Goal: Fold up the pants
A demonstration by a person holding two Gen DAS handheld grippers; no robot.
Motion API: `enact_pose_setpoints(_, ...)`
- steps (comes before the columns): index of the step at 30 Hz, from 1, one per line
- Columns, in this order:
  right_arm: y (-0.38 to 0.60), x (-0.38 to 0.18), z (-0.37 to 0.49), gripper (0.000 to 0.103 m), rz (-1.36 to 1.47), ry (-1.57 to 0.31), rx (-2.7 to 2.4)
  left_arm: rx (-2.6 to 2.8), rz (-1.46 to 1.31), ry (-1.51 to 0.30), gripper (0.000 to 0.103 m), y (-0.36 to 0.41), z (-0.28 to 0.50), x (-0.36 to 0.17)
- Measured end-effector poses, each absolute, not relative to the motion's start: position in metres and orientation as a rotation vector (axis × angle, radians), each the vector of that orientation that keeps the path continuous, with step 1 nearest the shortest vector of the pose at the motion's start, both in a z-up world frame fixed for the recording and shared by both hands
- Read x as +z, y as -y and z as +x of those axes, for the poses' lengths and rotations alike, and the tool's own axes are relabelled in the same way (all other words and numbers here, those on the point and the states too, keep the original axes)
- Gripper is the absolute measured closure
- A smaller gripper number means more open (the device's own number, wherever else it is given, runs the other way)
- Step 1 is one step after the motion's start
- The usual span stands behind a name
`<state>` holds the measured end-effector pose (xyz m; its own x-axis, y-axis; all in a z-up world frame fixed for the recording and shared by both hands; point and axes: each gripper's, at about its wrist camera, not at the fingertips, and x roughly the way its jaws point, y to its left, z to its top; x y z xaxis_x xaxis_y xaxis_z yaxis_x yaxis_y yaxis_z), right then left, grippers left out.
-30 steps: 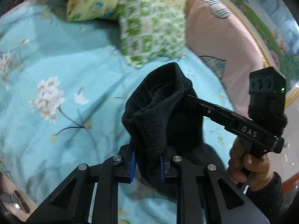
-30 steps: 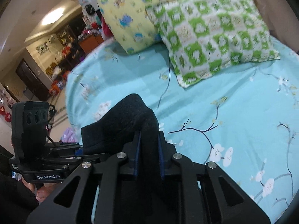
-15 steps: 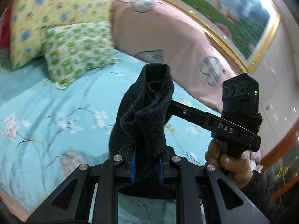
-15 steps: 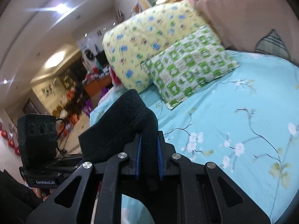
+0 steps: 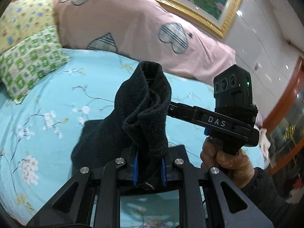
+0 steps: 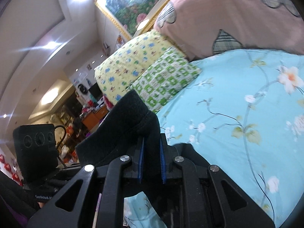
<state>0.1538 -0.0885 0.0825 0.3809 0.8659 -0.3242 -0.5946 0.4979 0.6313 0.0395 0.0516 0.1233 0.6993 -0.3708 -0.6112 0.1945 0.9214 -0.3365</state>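
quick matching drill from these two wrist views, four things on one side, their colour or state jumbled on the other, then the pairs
Things:
1. pants
2. bed sheet
3. checked pillow
4. left gripper

Colour or state:
A. green and white
B. shut on cloth
C. black
D. light blue with blossoms

Pairs: 1-C, 2-D, 3-A, 4-B

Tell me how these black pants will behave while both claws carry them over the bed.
Probably floppy: the black pants bunch and fold above the left claw and drape down behind it. Likely not slippery: the fuzzy cloth sits pinched between the right claw pads too. Probably light, since the raised folds hold their shape.
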Motion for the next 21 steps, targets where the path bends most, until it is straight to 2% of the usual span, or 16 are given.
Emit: enact_pose_setpoints(21,0.18,0.01,0.126,0.087,0.627,-0.724,0.836,-0.428,-0.128,-0.868,0.086,0.037,0.058,0.065)
